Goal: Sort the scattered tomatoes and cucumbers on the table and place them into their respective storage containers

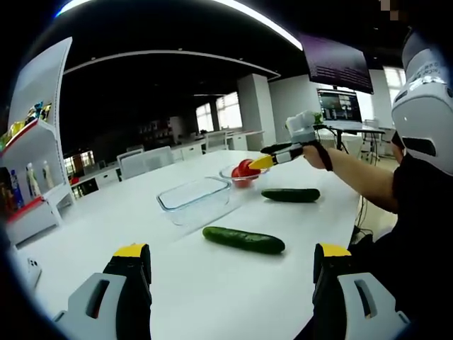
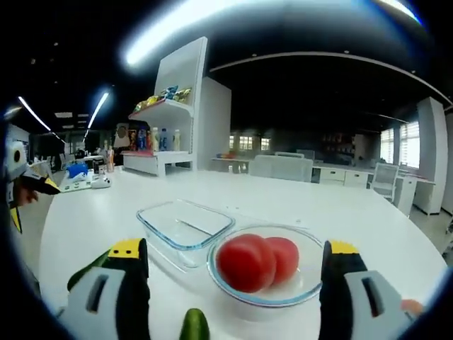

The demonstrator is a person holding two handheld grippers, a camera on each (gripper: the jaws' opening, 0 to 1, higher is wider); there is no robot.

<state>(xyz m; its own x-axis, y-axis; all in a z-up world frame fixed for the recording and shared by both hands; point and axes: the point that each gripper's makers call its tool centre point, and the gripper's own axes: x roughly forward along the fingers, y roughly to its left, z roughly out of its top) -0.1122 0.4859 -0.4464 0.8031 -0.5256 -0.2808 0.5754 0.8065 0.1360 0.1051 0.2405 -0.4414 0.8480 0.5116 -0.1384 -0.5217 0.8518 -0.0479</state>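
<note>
Two red tomatoes (image 2: 256,261) sit in a clear glass bowl (image 2: 311,282) on the white table (image 1: 212,283). Beside the bowl lie dark green cucumbers (image 1: 244,239), and a clear rectangular dish (image 2: 185,225). Both grippers are grey and black with yellow tips.

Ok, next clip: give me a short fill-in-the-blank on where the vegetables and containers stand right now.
1. The round glass bowl holds two ____.
2. The rectangular glass dish beside it holds ____.
3. In the left gripper view, ____ cucumbers lie on the white table.
4. The right gripper is above the ____ bowl.

Missing words: tomatoes; nothing; two; round
</note>
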